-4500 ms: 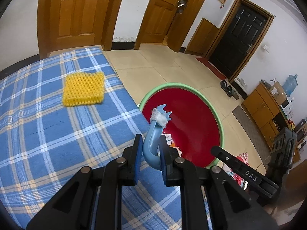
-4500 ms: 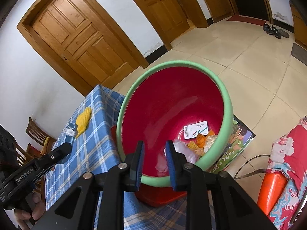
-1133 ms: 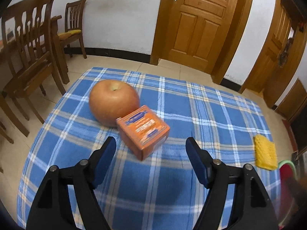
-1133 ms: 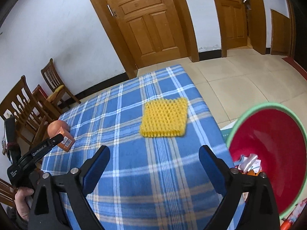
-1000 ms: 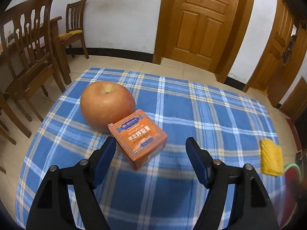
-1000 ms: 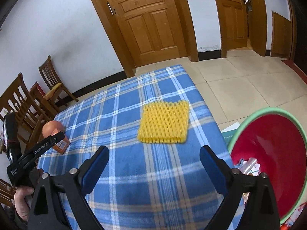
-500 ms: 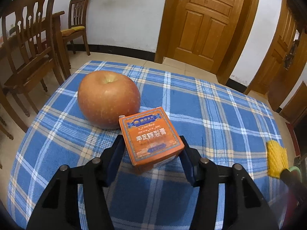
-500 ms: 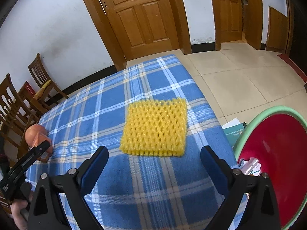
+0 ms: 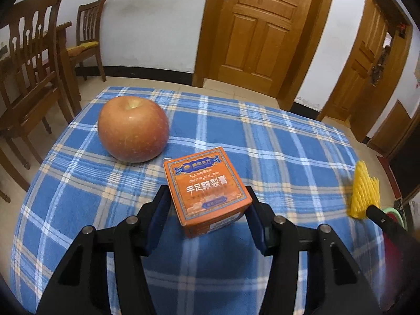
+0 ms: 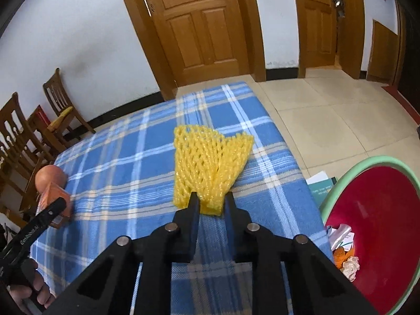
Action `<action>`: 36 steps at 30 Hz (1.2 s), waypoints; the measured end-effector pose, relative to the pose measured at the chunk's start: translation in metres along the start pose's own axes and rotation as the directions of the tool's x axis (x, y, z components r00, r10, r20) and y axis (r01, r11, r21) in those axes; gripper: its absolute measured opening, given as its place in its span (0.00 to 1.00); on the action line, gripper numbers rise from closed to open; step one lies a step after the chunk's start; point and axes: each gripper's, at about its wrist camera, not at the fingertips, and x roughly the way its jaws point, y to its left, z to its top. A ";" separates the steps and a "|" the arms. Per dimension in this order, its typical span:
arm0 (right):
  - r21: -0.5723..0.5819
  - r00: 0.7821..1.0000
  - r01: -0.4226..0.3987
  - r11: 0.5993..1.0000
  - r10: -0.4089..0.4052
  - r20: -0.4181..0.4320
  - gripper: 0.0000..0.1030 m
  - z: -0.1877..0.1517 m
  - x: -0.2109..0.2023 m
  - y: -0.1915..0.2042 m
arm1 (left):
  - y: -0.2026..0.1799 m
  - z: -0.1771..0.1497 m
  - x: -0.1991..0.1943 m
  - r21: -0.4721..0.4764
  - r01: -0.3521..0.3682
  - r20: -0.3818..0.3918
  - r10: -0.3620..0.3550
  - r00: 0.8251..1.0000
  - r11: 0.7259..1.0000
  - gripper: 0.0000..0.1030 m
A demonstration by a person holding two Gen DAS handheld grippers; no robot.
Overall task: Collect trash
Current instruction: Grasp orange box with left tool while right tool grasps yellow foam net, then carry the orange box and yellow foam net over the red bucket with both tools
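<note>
Left gripper [image 9: 207,219]: pads clamped on orange box [image 9: 207,195], apple [image 9: 133,129] at 10 o'clock. Right gripper [image 10: 211,204]: jaws closing, pinching yellow foam net [image 10: 210,173]. Lift both squarely; basin [image 10: 378,225] waits at 4 o'clock.

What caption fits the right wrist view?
Right gripper closing on the bunched yellow foam fruit net on the blue plaid tablecloth, beside the green-rimmed red bin.

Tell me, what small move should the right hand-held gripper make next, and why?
Probably lift the net and carry it to the bin. The right hand-held gripper is closing on the net's near edge, which bunches between its jaws, and the bin stands open beside the table.
</note>
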 end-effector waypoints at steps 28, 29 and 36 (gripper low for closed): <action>0.121 0.971 -0.101 0.988 0.072 0.226 0.18 -0.061 -0.142 -0.040 | -0.081 -0.043 -0.082 0.146 0.230 0.001 -0.233 0.973 0.962 0.54; 0.129 0.970 -0.100 0.987 0.068 0.235 0.18 -0.064 -0.148 -0.045 | -0.086 -0.045 -0.084 0.153 0.237 0.000 -0.240 0.971 0.959 0.54; 0.187 0.964 -0.086 0.979 0.034 0.264 0.18 -0.079 -0.170 -0.075 | -0.118 -0.057 -0.100 0.209 0.286 -0.018 -0.289 0.957 0.935 0.54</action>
